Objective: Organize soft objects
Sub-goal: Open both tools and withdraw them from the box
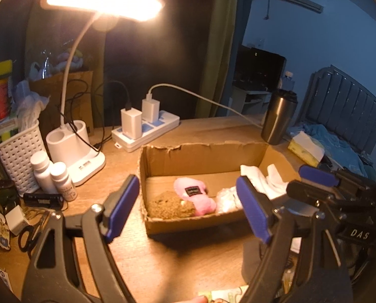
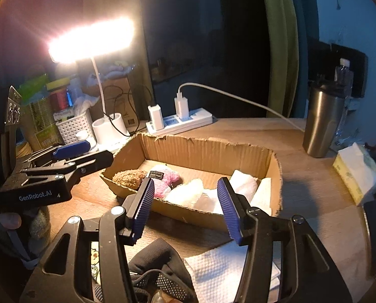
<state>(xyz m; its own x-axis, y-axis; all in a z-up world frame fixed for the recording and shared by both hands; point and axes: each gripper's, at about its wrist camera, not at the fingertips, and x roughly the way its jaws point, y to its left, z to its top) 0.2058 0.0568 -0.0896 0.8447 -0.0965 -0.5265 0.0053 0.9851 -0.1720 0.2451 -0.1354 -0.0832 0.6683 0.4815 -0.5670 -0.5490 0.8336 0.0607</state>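
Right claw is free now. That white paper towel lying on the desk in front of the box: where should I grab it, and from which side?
Take the white paper towel at its near left corner, coming down from above with the right claw, which is open and empty. It lies flat and slightly rumpled; that corner looks lifted beside the black glove, giving the pads an edge to pinch. The cardboard box blocks the far side.
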